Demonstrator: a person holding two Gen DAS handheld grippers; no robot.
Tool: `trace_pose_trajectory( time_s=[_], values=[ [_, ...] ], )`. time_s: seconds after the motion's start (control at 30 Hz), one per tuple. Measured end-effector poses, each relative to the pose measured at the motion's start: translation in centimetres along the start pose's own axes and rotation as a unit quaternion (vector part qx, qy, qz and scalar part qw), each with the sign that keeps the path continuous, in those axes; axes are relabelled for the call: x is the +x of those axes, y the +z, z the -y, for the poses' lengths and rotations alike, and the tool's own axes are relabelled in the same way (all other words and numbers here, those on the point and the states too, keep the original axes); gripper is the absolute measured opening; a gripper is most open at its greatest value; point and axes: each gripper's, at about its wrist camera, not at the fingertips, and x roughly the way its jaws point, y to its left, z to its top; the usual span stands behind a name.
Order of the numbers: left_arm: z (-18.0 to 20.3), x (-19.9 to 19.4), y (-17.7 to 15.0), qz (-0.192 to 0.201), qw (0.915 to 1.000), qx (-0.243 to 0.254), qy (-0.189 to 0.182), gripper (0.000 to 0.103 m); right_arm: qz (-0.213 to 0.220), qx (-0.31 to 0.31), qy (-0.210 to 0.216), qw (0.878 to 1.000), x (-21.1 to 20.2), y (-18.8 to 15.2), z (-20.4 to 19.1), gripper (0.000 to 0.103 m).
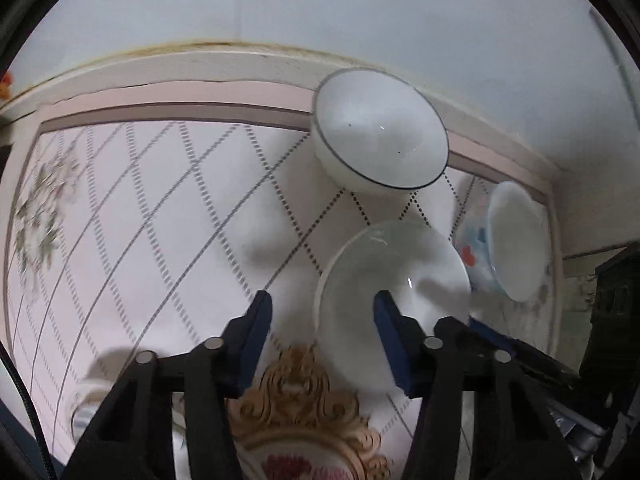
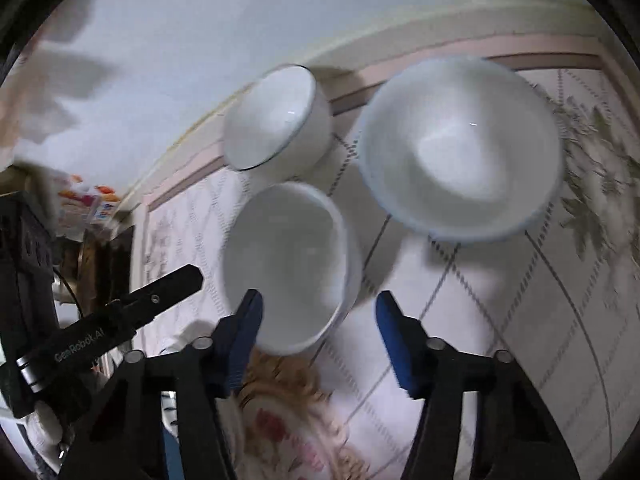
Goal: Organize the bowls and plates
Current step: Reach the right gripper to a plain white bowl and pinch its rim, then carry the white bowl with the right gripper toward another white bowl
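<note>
Three bowls stand on the patterned tablecloth. A plain white bowl (image 1: 394,280) (image 2: 288,264) is nearest. A white bowl with a dark rim line (image 1: 380,128) (image 2: 276,120) stands behind it by the wall. A bowl with a blue rim and red-and-blue flowers outside (image 1: 508,240) (image 2: 460,148) stands to one side. My left gripper (image 1: 322,312) is open and empty, its right finger over the plain bowl. My right gripper (image 2: 318,312) is open and empty, just in front of the plain bowl. An ornate gold-edged plate (image 1: 296,412) (image 2: 288,408) lies under both grippers.
The tablecloth (image 1: 160,220) has a diamond grid and a flower print (image 2: 600,184). A white wall runs right behind the table's far edge. The other gripper's black body (image 2: 100,328) shows at left in the right wrist view. Dark clutter (image 1: 612,300) stands beyond the table's end.
</note>
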Motion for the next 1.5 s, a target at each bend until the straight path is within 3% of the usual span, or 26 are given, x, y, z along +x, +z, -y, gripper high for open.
trace_pose_trajectory(
  time_s=[0.03,0.13,0.47,0.87,1.07,1.23,1.5],
  values=[
    [0.3,0.7,0.3,-0.004,1.0000,0.008,0.000,0.023,-0.003,0.001,0.002,1.000,0.6,0.3,0.2,0.033],
    [1.2,1.6,0.6,-0.001,0.9991,0.034,0.026,0.018,0.008,-0.009,-0.025,1.000,1.6,0.5,0.4,0.016],
    [2.9,-1.3,-3.3,0.005,0.9977,0.057,0.035,0.018,0.003,-0.024,-0.035,0.999,-0.3,-1.6,-0.5,0.016],
    [5.3,-4.6,-11.3,-0.015,0.9946,0.101,0.020,0.018,-0.008,-0.026,-0.034,0.999,-6.2,-9.6,-0.5,0.016],
    [5.6,-3.9,-14.5,-0.041,0.9929,0.111,0.012,0.018,-0.039,-0.015,-0.036,0.998,-7.3,-13.7,1.7,0.016],
    [5.9,-1.5,-15.9,-0.068,0.9906,0.117,0.023,0.018,-0.069,0.010,-0.033,0.997,-5.6,-16.1,3.6,0.015],
    [6.4,-0.8,-16.0,-0.077,0.9877,0.132,0.033,0.018,-0.082,0.024,-0.031,0.996,-4.6,-17.1,5.0,0.016]
  ],
)
